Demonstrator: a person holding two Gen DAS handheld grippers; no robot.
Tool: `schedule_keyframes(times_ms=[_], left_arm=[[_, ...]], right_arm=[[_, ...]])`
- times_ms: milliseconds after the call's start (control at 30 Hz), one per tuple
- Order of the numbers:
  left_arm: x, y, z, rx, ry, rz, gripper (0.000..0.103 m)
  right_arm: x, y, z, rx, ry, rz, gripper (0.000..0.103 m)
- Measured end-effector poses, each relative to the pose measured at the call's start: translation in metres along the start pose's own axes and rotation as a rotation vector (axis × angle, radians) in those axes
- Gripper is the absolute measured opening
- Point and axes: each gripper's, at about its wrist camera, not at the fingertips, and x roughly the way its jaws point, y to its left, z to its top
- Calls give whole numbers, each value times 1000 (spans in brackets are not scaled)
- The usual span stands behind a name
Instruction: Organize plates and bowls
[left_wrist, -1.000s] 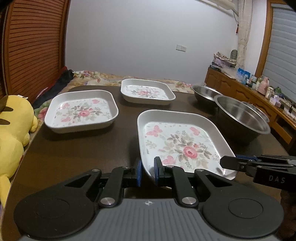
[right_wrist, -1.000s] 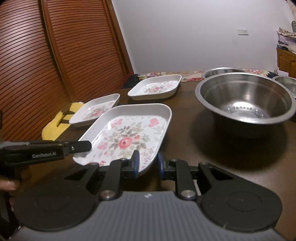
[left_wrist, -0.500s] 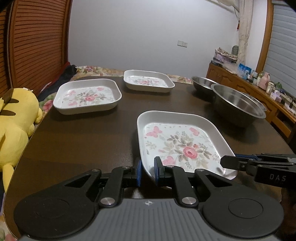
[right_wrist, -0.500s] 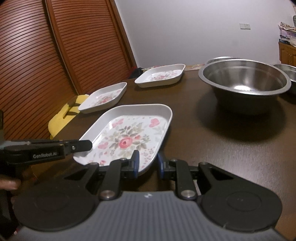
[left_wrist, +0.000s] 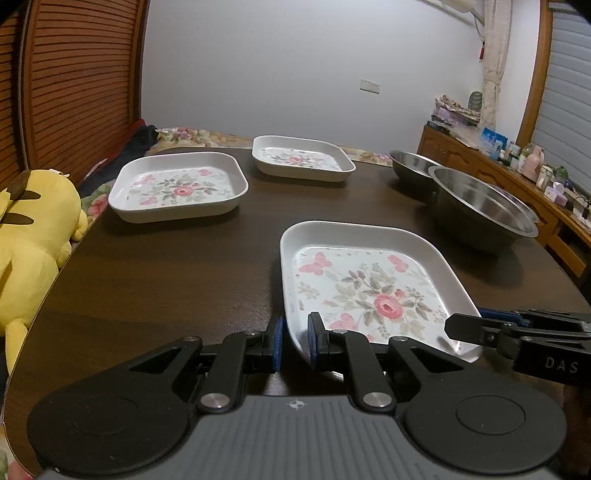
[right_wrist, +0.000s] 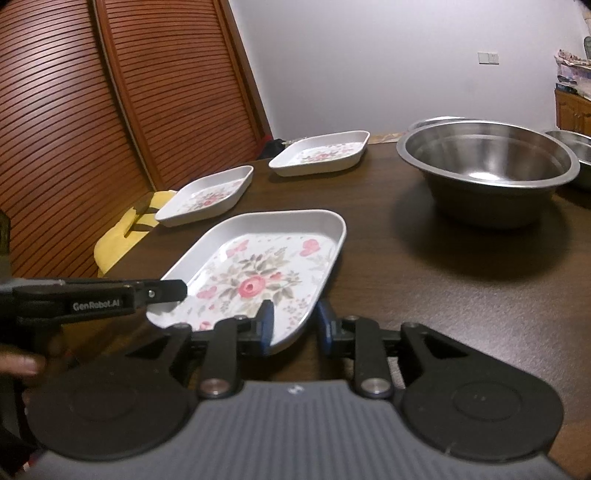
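A white square plate with a rose print (left_wrist: 369, 288) (right_wrist: 258, 273) lies level, close over the dark table (left_wrist: 166, 280); I cannot tell if it touches. My left gripper (left_wrist: 295, 341) is shut on its near left corner rim. My right gripper (right_wrist: 295, 323) is shut on its near right rim. Each gripper shows in the other's view: the right gripper (left_wrist: 458, 328) at the plate's right corner, the left gripper (right_wrist: 177, 291) at its left corner. Two matching plates (left_wrist: 177, 188) (left_wrist: 301, 158) sit apart at the far left. A big steel bowl (left_wrist: 484, 210) (right_wrist: 487, 162) stands at the right.
A smaller steel bowl (left_wrist: 413, 166) sits behind the big one, and another bowl (right_wrist: 576, 147) shows at the right edge. A yellow plush toy (left_wrist: 33, 236) lies off the table's left side. A wooden sideboard (left_wrist: 535, 192) with small items runs along the right.
Both grippers kept their hold on the rose plate and drew back and down with it. The other plates and bowls now look farther off. Most of the shift came in the first half second.
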Motion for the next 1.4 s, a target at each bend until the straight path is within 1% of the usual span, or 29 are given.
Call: schedule_keyframes(times_ms=[167, 300, 367, 533, 600, 767, 1033, 1267, 1333, 1400], left_arm=[[-3, 2, 2, -7, -11, 15, 16], [-5, 5, 4, -11, -21, 27, 23], [-6, 7, 6, -14, -26, 30, 24], [-12, 8, 11, -7, -44, 40, 25], [-14, 8, 14, -3, -52, 44, 27], [-17, 9, 22, 5, -71, 51, 27], [-19, 14, 40, 29, -102, 64, 28], [-14, 26, 62, 55, -124, 84, 28], [-12, 33, 68, 59, -130, 96, 28], [-10, 40, 73, 54, -135, 105, 32]], right_arm=[[-1, -1, 1, -2, -4, -13, 28], [-4, -4, 5, 5, -20, -24, 31], [-7, -4, 7, 0, -34, -32, 32], [-12, -4, 14, -10, -62, -36, 33], [-14, -3, 18, -16, -74, -36, 34], [-17, -1, 27, -39, -95, -31, 36], [-13, 8, 49, -89, -116, -6, 39], [4, 24, 73, -149, -119, 34, 41], [11, 30, 80, -164, -117, 50, 41], [19, 36, 86, -183, -114, 64, 42]])
